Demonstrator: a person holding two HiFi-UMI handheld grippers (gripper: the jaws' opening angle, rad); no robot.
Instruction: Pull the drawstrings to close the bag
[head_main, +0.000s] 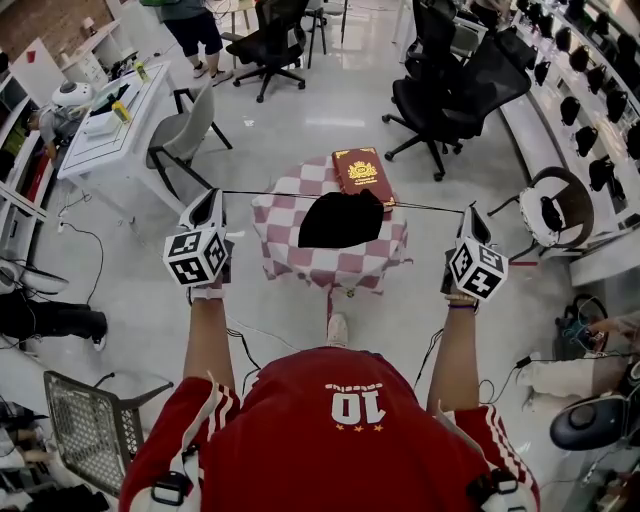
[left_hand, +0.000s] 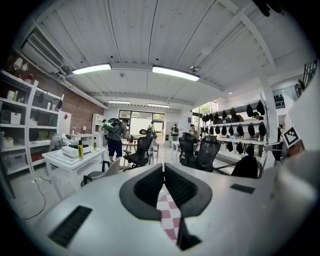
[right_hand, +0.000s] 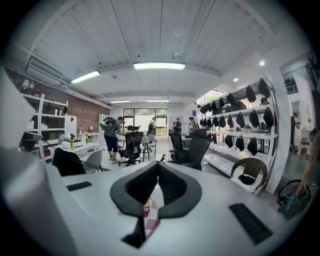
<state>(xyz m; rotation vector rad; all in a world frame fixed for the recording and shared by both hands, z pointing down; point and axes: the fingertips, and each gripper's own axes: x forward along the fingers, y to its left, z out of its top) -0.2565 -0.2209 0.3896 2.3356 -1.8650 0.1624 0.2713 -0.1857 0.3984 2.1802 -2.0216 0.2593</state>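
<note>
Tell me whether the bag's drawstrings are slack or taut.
Taut: the drawstrings run in straight lines from the black bag out to the left claw and the right claw.

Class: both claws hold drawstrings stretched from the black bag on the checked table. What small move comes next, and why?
Probably one short outward pull, then stop. The left claw and right claw are shut on the drawstrings, which run straight and taut to the black bag; its mouth looks mostly gathered.

A checked-cloth table (head_main: 282, 242) bears a black bag (head_main: 340, 222) and red book (head_main: 361, 172).
</note>
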